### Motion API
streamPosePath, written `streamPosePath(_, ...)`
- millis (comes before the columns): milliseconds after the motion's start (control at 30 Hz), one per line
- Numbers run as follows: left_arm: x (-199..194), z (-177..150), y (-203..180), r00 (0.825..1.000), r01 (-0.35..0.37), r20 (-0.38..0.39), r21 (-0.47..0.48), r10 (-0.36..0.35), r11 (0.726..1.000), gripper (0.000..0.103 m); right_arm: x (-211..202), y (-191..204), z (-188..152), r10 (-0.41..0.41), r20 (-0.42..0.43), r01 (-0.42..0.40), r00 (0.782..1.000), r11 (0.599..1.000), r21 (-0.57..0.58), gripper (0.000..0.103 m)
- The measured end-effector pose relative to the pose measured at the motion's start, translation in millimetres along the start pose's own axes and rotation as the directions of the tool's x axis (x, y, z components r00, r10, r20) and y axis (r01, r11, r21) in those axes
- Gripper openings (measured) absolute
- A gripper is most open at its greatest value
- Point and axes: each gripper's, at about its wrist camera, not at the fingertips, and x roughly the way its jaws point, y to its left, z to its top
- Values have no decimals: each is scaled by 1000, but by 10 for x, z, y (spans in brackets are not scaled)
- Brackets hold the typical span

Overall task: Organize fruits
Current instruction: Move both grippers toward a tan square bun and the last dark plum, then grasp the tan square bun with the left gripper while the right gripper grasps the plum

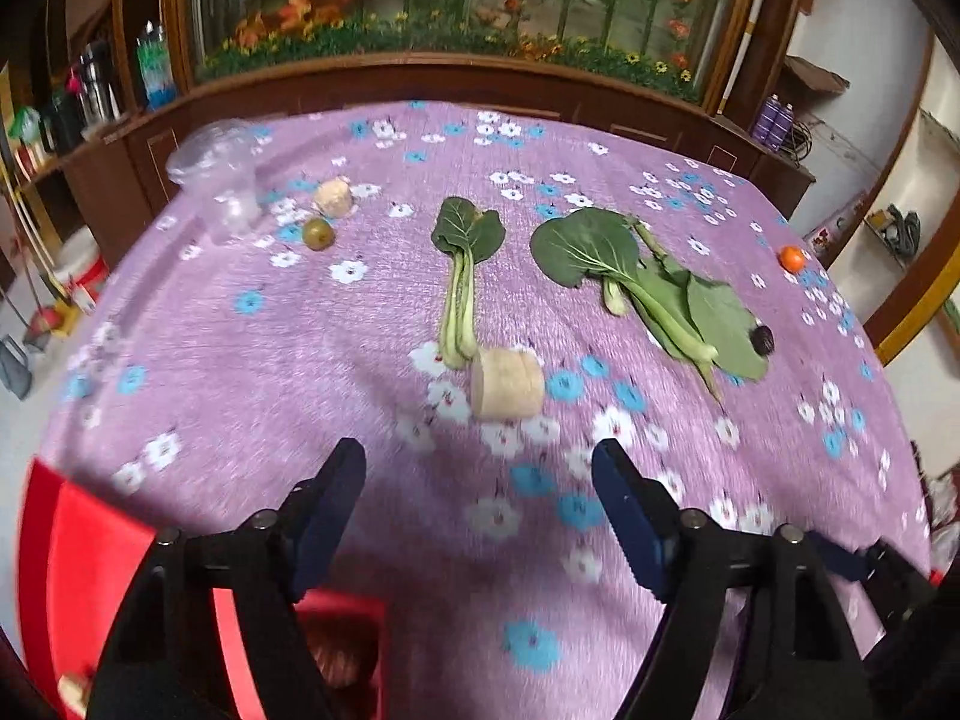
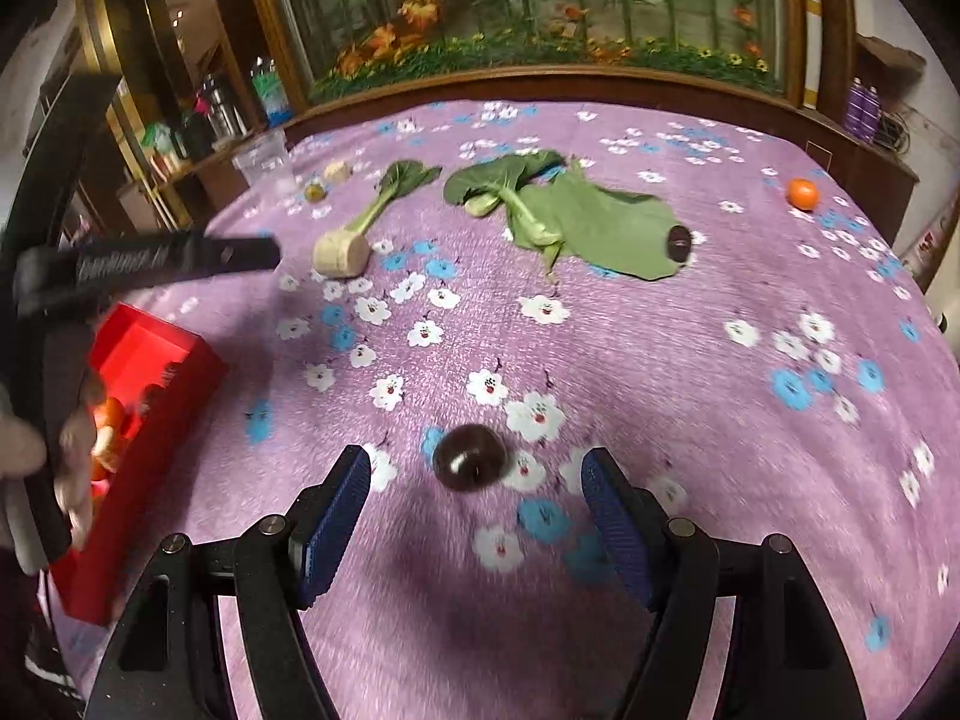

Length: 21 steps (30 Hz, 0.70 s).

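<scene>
The right gripper (image 2: 474, 510) stands wide open with nothing between its blue-padded fingers (image 2: 336, 516). Just ahead of the gap, at 12 o'clock, a dark purple round plum (image 2: 470, 464) lies on the purple flowered tablecloth (image 2: 690, 372), clear of both pads. Farther out at 12 o'clock lies a bunch of green bok choy leaves (image 2: 576, 216), with a second small dark fruit (image 2: 679, 242) on the leaf's right end. At 11 o'clock a pale cut cylinder of root vegetable (image 2: 342, 254) touches the stalk end of a single bok choy stem (image 2: 390, 192). At 1 o'clock, well apart, sits a small orange round fruit (image 2: 803, 193). At 9 o'clock a red plastic box (image 2: 150, 372) holds orange-red pieces, blurred; the other gripper's black body crosses above it.

The left gripper (image 1: 480, 480) is also spread wide and holds nothing. At its 12 o'clock the pale cylinder (image 1: 507, 383) lies near. Beyond, at 11 o'clock, a small green-brown round fruit (image 1: 317, 233) rests just beside a second pale vegetable chunk (image 1: 333, 198) and near a clear plastic cup (image 1: 222, 180). The red box (image 1: 90, 540) shows at 8 o'clock, partly under the left finger.
</scene>
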Motion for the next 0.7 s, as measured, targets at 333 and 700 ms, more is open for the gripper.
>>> streamPosePath(333,592,196,-74,996,-18,-84,23,20,1000,76,203,31,55,1,-12,-1,1000,1000,-10,68)
streamPosePath(700,607,110,-173,997,-39,-65,47,43,998,30,171,95,11,-30,11,31,999,998,-56,28)
